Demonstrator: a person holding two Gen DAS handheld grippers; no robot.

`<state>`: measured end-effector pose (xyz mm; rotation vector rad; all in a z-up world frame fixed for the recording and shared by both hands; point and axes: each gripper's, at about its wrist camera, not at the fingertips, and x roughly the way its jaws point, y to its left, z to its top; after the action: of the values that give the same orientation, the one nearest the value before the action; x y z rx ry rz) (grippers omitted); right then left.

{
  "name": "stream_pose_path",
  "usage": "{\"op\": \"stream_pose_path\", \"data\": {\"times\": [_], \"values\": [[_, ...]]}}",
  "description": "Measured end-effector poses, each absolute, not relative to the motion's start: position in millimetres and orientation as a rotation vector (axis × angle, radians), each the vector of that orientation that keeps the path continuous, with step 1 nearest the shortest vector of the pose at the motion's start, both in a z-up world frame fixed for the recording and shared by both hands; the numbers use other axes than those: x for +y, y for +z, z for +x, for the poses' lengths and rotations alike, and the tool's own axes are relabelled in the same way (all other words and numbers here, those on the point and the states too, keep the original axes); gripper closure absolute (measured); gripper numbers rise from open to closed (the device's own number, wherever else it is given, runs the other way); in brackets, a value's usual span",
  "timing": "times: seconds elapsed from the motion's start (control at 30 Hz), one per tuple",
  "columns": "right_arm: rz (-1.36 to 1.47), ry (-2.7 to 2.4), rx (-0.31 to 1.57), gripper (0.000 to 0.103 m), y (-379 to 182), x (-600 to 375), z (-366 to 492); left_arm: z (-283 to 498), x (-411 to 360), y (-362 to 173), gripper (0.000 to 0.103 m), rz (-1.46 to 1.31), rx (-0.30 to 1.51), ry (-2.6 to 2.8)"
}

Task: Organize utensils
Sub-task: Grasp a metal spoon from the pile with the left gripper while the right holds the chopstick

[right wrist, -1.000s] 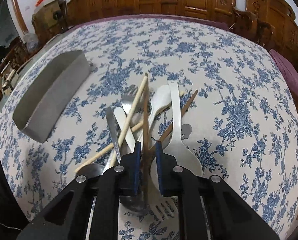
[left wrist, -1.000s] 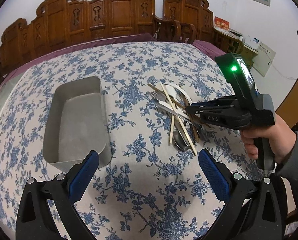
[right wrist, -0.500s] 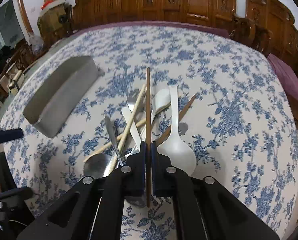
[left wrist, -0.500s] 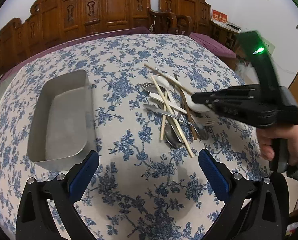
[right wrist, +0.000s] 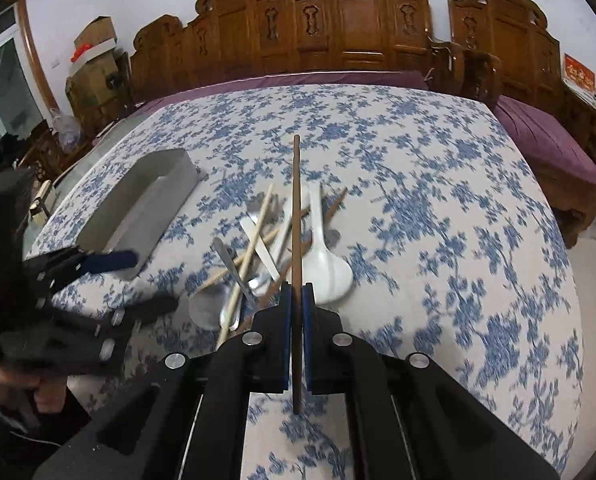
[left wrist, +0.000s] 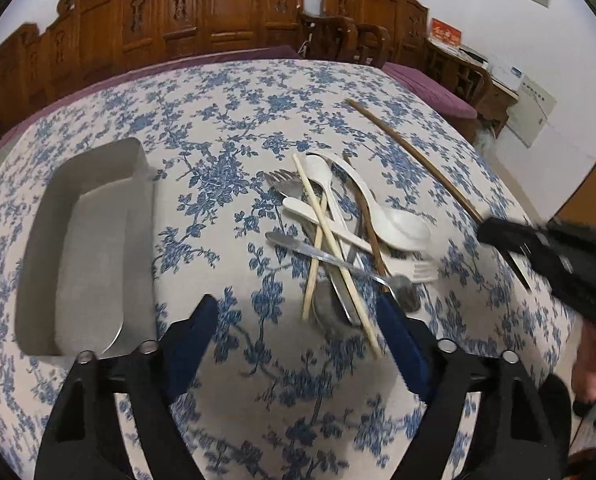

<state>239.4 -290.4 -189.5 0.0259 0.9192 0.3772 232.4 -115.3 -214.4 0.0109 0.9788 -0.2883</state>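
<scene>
Right wrist view showed the right gripper pinching a dark brown chopstick lifted above the utensil pile, while the left gripper, its jaws closing with nothing between them, hung just short of the same pile. Left of the pile sat a metal tray, empty on the blue-flowered surface. Carved wooden chairs lined the white wall behind.

Even, soft indoor light falls on the table, with faint shadows under the utensils. Both fisheye views bend the room strongly and go black at the corners. The right tongs are smeared by motion blur; the tablecloth pattern nearby looks soft.
</scene>
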Motion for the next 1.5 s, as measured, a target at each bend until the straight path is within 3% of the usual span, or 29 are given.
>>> {"op": "stream_pose_path", "data": {"times": [0.57,0.7,1.1,1.3,1.5], "values": [[0.101,0.351,0.93,0.097,-197.2,-320.6,241.1,295.3,-114.9,-252.7,0.058,-0.188,1.083,-0.211],[0.104,0.355,0.934,0.097,-198.7,-319.5,241.3,301.3,-115.9,-254.6,0.069,-0.208,1.086,-0.209],[0.104,0.36,0.95,0.097,-203.7,-317.4,241.3,302.4,-117.8,-250.4,0.092,-0.239,1.059,-0.238],[0.103,0.359,0.953,0.097,-205.2,-318.3,241.5,292.8,-120.6,-234.7,0.102,-0.256,1.025,-0.282],[0.1,0.366,0.947,0.097,-203.0,-314.9,239.2,279.0,-127.3,-204.9,0.102,-0.209,0.969,-0.317]]}}
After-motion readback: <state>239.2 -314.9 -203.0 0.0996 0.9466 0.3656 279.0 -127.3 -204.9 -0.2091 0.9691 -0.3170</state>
